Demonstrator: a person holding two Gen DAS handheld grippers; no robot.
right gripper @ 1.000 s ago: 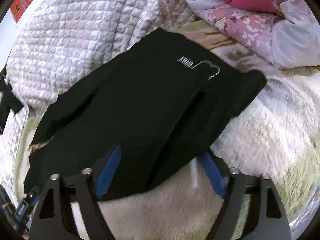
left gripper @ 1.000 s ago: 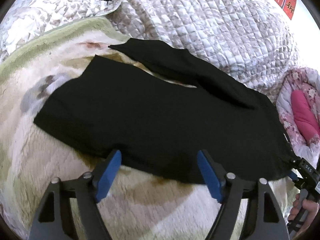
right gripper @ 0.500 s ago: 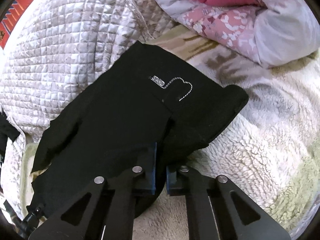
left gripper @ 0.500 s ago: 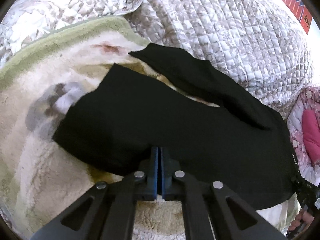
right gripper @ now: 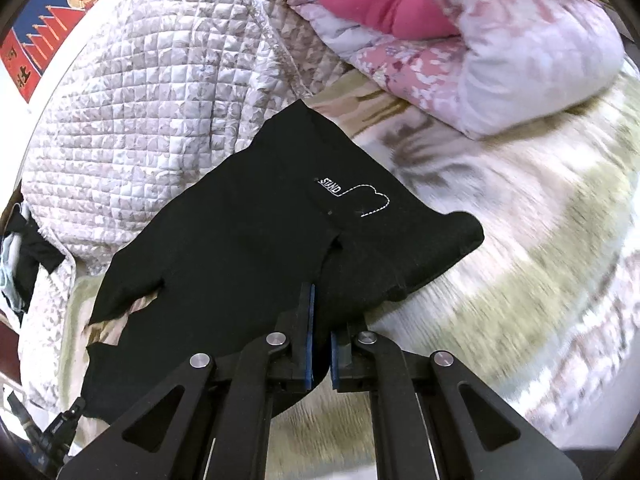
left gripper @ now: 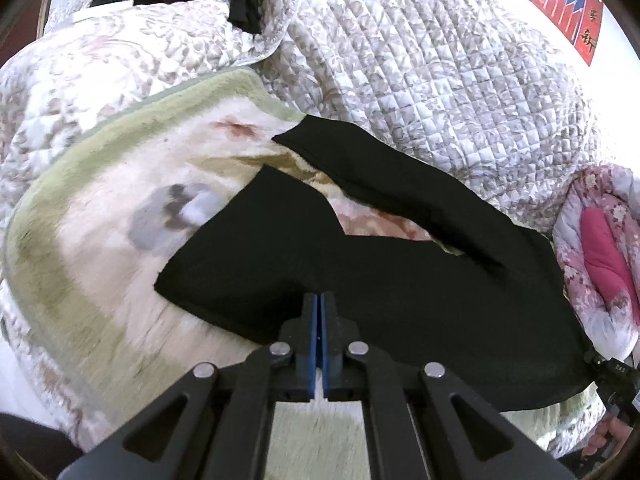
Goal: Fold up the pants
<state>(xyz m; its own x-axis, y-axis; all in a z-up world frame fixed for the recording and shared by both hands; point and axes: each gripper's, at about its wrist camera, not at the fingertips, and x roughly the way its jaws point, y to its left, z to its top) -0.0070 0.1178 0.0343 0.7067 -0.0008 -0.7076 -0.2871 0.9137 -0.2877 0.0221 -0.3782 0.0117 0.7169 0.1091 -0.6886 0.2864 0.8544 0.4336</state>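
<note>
We see black pants (left gripper: 400,280) spread on a fleece blanket (left gripper: 100,240). L hand-held gripper (left gripper: 319,312) pinched on near edge, apparently; R hand-held gripper (right gripper: 320,320) clamps waistband at 6 o'clock.

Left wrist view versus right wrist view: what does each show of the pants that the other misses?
Only the left wrist view shows the two leg ends spread apart, with fleece blanket between them, and the left gripper shut on the near edge of the pants. Only the right wrist view shows the white stitched logo near the waist and the right gripper shut on bunched waist fabric. Both show the black pants lying on the blanket beside the quilted cover and the pink floral quilt.
</note>
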